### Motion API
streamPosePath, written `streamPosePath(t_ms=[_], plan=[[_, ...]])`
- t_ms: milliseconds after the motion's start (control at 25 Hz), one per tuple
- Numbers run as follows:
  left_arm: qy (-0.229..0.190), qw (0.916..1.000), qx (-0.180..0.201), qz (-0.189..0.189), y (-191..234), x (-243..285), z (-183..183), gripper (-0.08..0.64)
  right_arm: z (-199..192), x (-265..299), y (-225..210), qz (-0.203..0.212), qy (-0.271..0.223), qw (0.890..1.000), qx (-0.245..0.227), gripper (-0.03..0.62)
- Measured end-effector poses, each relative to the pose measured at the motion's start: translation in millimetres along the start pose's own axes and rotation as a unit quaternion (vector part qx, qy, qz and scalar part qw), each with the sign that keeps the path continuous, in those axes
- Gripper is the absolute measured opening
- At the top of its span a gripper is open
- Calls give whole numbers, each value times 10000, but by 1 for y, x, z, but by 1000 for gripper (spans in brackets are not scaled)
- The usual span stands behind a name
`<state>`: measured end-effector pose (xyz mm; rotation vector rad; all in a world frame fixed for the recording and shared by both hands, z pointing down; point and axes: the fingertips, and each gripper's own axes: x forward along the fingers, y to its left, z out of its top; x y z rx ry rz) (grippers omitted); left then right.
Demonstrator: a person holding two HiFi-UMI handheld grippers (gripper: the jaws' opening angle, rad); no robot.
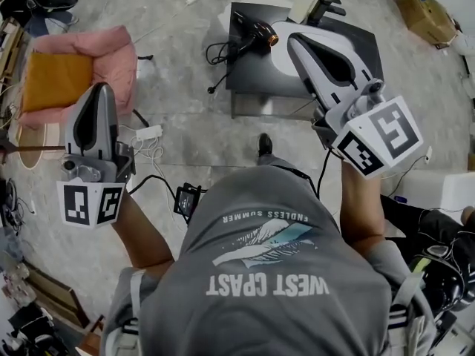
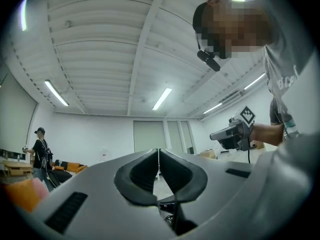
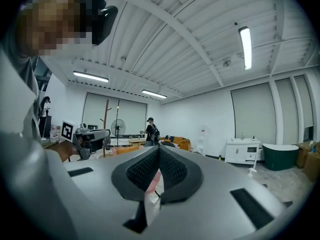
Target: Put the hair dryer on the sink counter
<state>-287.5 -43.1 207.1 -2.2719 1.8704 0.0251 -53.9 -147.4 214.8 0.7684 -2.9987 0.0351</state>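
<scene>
While the person stands with 1 gripper in each hand, the hair dryer (image 1: pixel 252 35) lies on its side on a low dark desk (image 1: pixel 252 76) in front of them. It is black with a shiny copper end. Its black cord (image 1: pixel 217 54) trails off the left edge of the desk.

The right gripper (image 1: pixel 286 34) reaches out over that desk. From above, its tips show just to the right of the dryer's copper end, but I cannot tell if they touch it. Its 2 fingers (image 3: pixel 172 169) are pressed together at the tips, and nothing is between them. A white rounded thing (image 1: pixel 276 59) sits on the desk, mostly hidden under this gripper. The right gripper view looks across the room to a white sink cabinet (image 3: pixel 242 151) by the far wall.

The left gripper (image 1: pixel 100 87) is held out on the person's left side, well apart from the dryer. It is over the grey floor, near a pink chair (image 1: pixel 111 50) with an orange cushion (image 1: pixel 56 80). Its 2 fingers (image 2: pixel 142 171) are closed tight, and they hold nothing.
</scene>
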Motion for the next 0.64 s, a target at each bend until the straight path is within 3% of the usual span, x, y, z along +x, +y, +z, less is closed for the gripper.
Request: streamPosePath(t_ms=[120,400,640], plan=[[-36,10000,-27,29,-6,-2,-14,23,0,-3,0,36,18,9999,-128,26],[246,9990,316,-206,-50,4,-60,23,-59,-29,-18,-12,-242,9996,163,26],[48,9994,-54,-335,-113,30,-42,23,-22,-87,-53,-177,51,9997,-162,26]])
